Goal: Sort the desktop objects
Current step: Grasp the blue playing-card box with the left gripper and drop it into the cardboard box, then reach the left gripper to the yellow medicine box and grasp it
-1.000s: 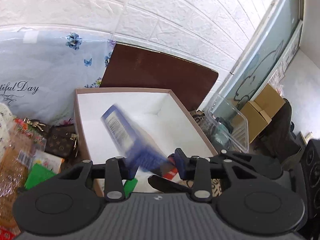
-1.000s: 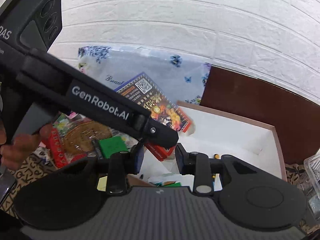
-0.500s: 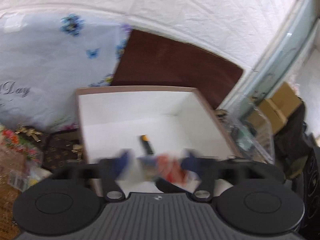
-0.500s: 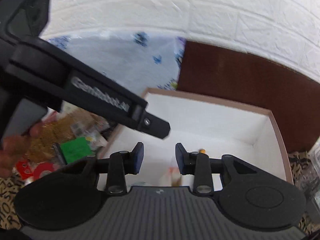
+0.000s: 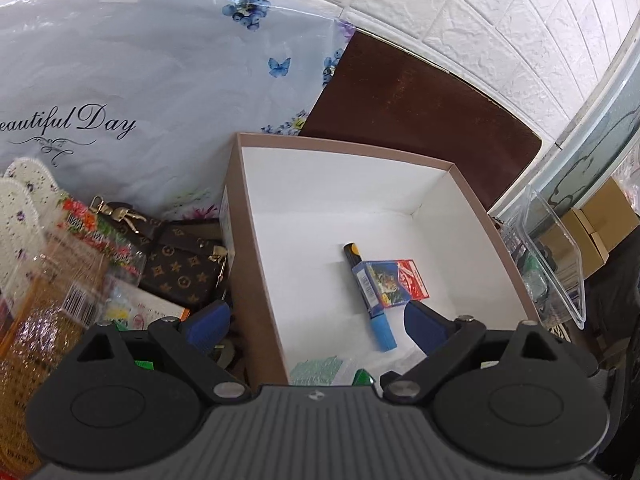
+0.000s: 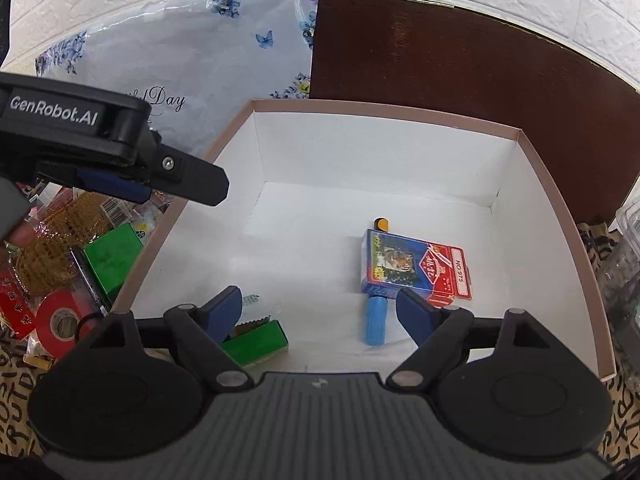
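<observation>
Inside the white-lined box (image 6: 552,208): card pack (image 6: 416,268) flat on the floor toward the right wall, long axis running left-right, red end toward the right wall. Blue marker (image 6: 375,320) under the pack, long axis near-to-far, blue cap toward the near edge, yellow-black end toward the far wall. Green packet (image 6: 256,340) in the near left corner. Left gripper (image 5: 316,330) released, jaws just opened wide, straddling the box's left wall, nothing between the pads. Right gripper (image 6: 318,310) released, jaws just opened, empty, above the box floor. Outside the left wall: brown patterned pouch (image 5: 180,268), red tape roll (image 6: 56,322), green box (image 6: 114,258), snack packets. Clear plastic tub (image 5: 556,256) beyond the right wall.
</observation>
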Available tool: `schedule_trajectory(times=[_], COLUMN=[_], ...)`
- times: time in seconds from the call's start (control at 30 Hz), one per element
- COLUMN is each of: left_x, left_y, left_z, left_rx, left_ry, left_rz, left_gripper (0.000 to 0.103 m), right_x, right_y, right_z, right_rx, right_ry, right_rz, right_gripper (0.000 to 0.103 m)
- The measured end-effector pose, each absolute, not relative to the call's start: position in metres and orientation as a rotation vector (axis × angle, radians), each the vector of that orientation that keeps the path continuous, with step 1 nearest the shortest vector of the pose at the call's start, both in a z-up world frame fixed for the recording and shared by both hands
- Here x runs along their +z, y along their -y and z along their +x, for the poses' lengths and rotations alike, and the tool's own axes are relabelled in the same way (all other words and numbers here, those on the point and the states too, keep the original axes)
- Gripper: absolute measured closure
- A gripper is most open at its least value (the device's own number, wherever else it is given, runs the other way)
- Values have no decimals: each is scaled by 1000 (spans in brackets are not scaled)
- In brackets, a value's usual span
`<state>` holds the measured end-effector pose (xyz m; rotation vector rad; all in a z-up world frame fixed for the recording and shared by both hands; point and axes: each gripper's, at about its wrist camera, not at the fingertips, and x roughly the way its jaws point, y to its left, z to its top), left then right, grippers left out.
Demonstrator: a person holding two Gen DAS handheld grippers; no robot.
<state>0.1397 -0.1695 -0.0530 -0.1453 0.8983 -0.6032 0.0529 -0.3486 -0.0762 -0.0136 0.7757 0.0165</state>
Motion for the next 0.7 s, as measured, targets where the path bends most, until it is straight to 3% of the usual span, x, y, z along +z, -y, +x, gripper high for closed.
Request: schedule_trajectory(times=[0.7], left_x=[-36], left_y=[121], left_z=[92], left_rx=[-566], left_ry=[-863], left_rz=[-164], left_gripper=[6], right_x=[-50], right_y=[309], right_z=[9], right_rx=[88], right_ry=[-698], right_rz=[-55], right_gripper=[21])
